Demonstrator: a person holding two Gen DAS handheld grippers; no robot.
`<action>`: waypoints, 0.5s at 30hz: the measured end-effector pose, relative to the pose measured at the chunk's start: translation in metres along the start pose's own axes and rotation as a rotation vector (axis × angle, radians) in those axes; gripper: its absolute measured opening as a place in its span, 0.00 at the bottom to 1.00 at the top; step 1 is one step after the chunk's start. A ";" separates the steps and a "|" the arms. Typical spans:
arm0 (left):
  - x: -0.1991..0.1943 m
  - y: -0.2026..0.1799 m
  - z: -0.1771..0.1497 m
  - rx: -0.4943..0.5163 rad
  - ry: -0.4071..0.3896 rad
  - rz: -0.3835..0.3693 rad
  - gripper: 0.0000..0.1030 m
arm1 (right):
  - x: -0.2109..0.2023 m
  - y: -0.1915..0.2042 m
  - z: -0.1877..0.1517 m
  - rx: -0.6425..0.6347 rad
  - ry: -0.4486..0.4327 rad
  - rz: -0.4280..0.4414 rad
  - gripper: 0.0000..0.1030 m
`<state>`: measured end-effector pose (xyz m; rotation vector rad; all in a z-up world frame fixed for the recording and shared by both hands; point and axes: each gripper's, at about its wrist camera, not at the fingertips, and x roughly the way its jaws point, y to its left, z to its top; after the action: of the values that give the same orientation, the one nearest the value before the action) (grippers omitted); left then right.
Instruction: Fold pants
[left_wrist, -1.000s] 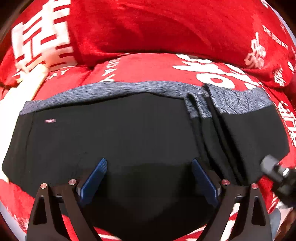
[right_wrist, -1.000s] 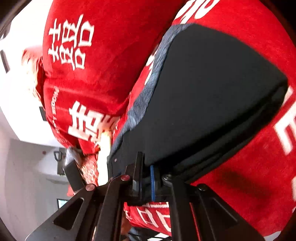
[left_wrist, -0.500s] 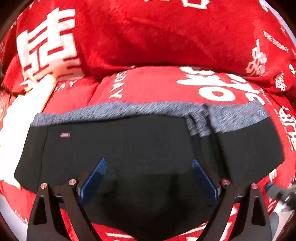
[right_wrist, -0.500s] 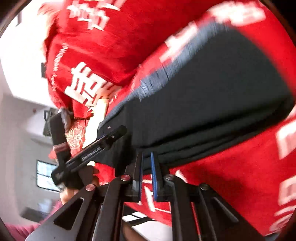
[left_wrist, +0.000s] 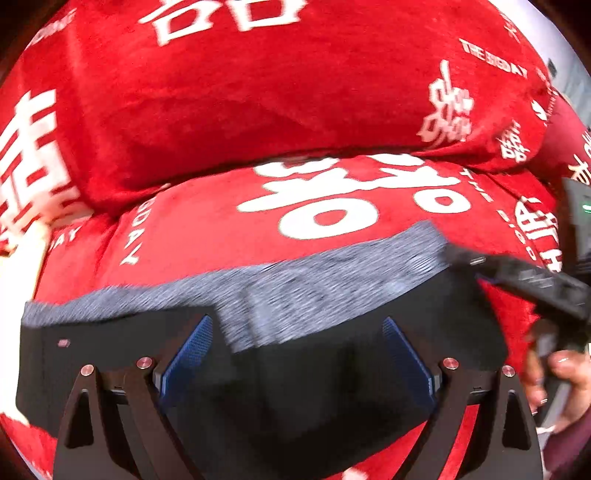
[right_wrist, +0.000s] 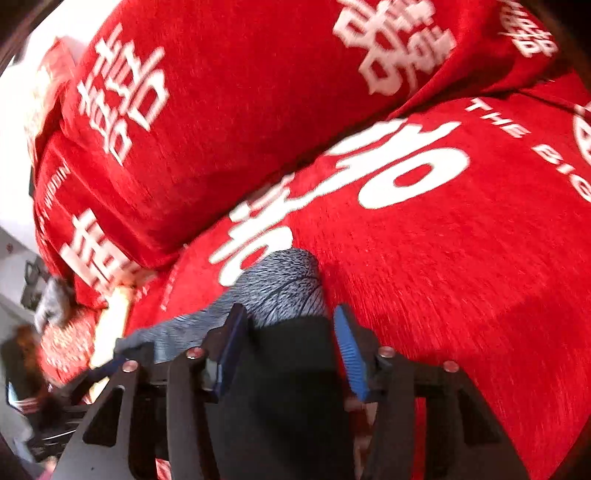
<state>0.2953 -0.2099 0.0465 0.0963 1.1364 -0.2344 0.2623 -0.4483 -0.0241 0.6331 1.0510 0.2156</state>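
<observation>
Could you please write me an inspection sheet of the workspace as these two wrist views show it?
Surface: red blanket with white lettering, spread over a soft surface; a bulkier fold of it lies behind.
Job's things: black pants with a grey waistband, folded and lying flat on the blanket.
Clutter: a pale patch at the left edge, too blurred to name.
Grippers: left gripper open wide over the pants, pads not touching. Right gripper open; its jaws have just been opening, with the pants' corner between them and the pads clear of it.
Cables: nothing seen.
Surroundings: a hand holds the right gripper's handle; blurred room at left in the right wrist view.
</observation>
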 end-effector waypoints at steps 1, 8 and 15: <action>0.004 -0.005 0.001 0.015 0.003 0.006 0.91 | 0.008 0.003 0.000 0.002 0.015 -0.022 0.45; 0.039 0.001 -0.027 0.043 0.091 0.065 0.97 | 0.013 0.047 -0.021 -0.225 -0.016 -0.201 0.47; 0.018 0.028 -0.048 -0.033 0.102 0.050 0.97 | 0.001 0.071 -0.038 -0.296 -0.037 -0.308 0.53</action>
<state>0.2663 -0.1758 0.0088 0.1089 1.2373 -0.1675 0.2388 -0.3763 0.0035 0.2033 1.0415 0.0872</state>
